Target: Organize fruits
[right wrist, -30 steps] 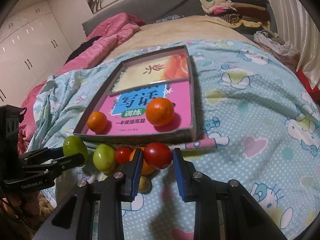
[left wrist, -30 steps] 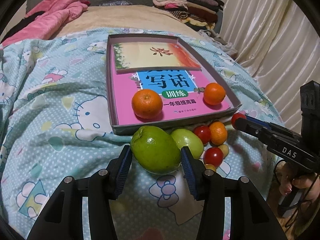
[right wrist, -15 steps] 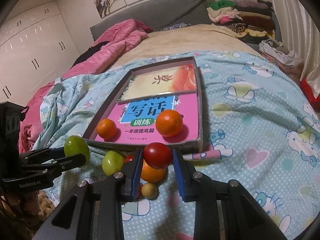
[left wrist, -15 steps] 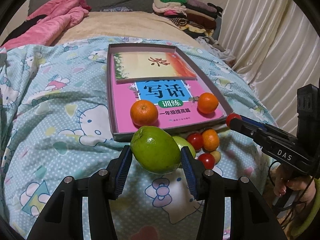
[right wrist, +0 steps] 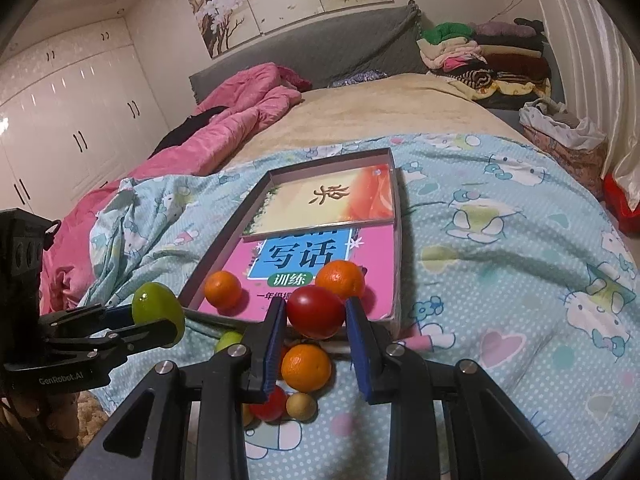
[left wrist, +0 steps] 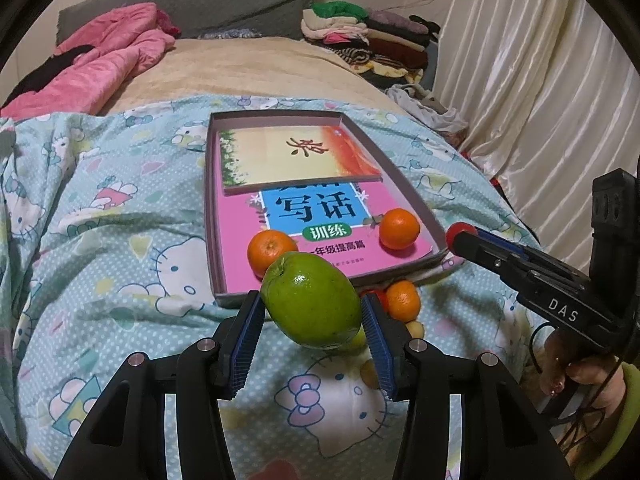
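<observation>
Fruits sit in 3 places around the shallow box. My left gripper has its blue pads pressed on either side of a large green fruit, which hangs clear of the bedspread just in front of the box's near edge. My right gripper is clamped the same way on a red tomato, held up over the near edge of the box, toward its right corner.

Inside the box, 2 oranges rest on the pink book that lines it: one orange toward the near left corner, the other orange toward the near right.

On the bedspread just outside the box's near wall I see a loose cluster: a third orange, a second red tomato, a small tan fruit touching it, and a pale green fruit partly hidden behind my right claw.

Beyond the box, well apart, lie a pink quilt and a pile of folded clothes.
</observation>
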`<state>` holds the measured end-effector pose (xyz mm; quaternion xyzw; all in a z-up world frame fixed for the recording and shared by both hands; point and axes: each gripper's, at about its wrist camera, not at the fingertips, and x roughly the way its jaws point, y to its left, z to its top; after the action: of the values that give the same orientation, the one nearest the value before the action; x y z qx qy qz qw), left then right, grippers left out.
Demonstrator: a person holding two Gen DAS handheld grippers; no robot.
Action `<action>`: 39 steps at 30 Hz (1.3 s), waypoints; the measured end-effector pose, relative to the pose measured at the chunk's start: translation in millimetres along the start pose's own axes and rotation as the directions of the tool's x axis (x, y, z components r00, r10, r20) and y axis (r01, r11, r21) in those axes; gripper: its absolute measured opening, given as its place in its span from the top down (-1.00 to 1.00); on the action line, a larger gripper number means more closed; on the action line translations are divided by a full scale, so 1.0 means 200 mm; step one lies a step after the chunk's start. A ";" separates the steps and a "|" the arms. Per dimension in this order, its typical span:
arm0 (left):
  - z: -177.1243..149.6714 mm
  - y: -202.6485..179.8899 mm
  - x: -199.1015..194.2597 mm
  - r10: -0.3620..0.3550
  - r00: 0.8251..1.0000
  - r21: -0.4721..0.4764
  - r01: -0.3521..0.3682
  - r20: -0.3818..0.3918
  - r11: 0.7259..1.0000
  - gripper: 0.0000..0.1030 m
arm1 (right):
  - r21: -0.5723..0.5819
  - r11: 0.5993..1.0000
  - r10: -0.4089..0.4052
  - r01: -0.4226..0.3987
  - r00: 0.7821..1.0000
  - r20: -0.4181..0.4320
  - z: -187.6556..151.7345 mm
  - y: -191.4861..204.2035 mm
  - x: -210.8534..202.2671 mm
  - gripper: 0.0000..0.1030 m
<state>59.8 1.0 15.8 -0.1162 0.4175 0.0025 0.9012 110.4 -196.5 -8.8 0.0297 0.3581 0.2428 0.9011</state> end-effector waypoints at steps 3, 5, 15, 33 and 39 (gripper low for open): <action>0.02 -0.02 0.00 0.004 1.000 0.009 -0.004 0.009 1.000 0.00 | 0.004 1.000 0.001 -0.001 1.000 0.002 0.00 -0.01 0.00 0.40; 0.04 -0.03 0.00 0.005 1.000 0.009 -0.006 0.015 1.000 0.00 | 0.004 1.000 0.002 -0.002 1.000 0.012 0.01 -0.01 -0.01 0.40; 0.11 -0.08 0.04 0.012 0.999 0.018 -0.012 0.030 1.000 0.00 | -0.019 1.000 -0.004 0.005 0.999 0.051 0.06 0.00 -0.02 0.40; 0.17 -0.12 0.13 0.015 0.999 0.008 -0.015 0.030 1.000 -0.01 | -0.004 1.000 -0.005 0.005 0.996 0.090 0.12 -0.04 -0.02 0.40; 0.19 -0.11 0.17 0.016 0.999 -0.011 -0.015 0.039 1.000 -0.01 | 0.011 1.000 -0.019 0.019 0.995 0.095 0.13 -0.08 -0.01 0.40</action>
<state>111.6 -15.8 18.7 -0.1176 0.4007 0.0139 0.9086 132.7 -208.0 8.2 0.0423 0.3160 0.2308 0.9193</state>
